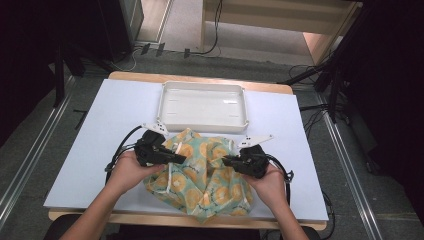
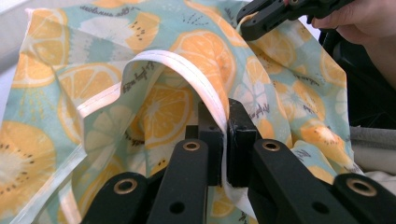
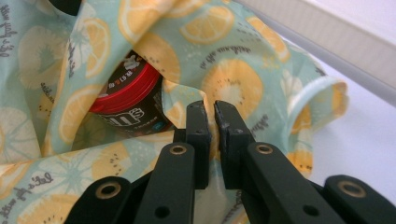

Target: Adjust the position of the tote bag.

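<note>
On the counter, a white tray sits at the far side, centre. Just in front of it lies a crumpled cloth bag, teal with orange-slice print, near the front edge. Left tool comes in from the bag's left side; its jaws are clamped on the bag's white-trimmed hem, fabric pinched between the pads. Right tool comes in from the bag's right side, jaws nearly together with a fold of the printed cloth caught between them. Inside the bag's opening, a dark can with a red lid lies tilted, partly hidden by cloth.
</note>
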The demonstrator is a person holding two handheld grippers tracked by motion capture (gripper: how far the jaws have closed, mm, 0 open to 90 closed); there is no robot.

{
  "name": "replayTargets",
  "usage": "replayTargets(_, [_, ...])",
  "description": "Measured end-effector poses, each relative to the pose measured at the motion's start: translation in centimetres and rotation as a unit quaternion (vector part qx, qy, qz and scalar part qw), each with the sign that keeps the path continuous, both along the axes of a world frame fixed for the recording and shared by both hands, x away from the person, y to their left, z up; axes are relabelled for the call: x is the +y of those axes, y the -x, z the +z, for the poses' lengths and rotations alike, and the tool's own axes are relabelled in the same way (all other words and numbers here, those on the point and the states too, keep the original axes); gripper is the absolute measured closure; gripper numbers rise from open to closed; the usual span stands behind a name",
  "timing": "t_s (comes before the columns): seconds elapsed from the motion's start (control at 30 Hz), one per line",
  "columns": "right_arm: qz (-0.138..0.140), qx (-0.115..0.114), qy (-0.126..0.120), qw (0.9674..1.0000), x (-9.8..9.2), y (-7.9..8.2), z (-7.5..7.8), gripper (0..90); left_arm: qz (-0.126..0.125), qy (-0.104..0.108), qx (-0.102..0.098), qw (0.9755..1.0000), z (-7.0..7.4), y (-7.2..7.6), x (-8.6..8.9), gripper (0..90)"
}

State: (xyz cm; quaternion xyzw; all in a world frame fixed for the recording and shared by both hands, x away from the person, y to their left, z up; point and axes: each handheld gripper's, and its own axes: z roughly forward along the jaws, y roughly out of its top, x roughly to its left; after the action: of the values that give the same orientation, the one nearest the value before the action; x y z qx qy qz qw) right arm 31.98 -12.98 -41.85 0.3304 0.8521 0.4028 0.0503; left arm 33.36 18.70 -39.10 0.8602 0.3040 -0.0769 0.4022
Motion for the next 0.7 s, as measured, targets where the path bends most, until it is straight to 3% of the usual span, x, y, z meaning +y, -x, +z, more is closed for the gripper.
replayTargets(0.33, [-0.008, -0.011, -0.011, 0.9998, -1.1, 0.3, 0.8, 86.5, 0.023, 0.006, -0.007, 0.9997, 0.6, 0.6, 2.4, 87.9])
replayTargets(0.7, [-0.016, -0.019, -0.016, 0.9996, -1.7, 0.3, 1.2, 87.4, 0.056, 0.015, 0.0, 0.9983, 0.6, 0.9, 5.5, 88.5])
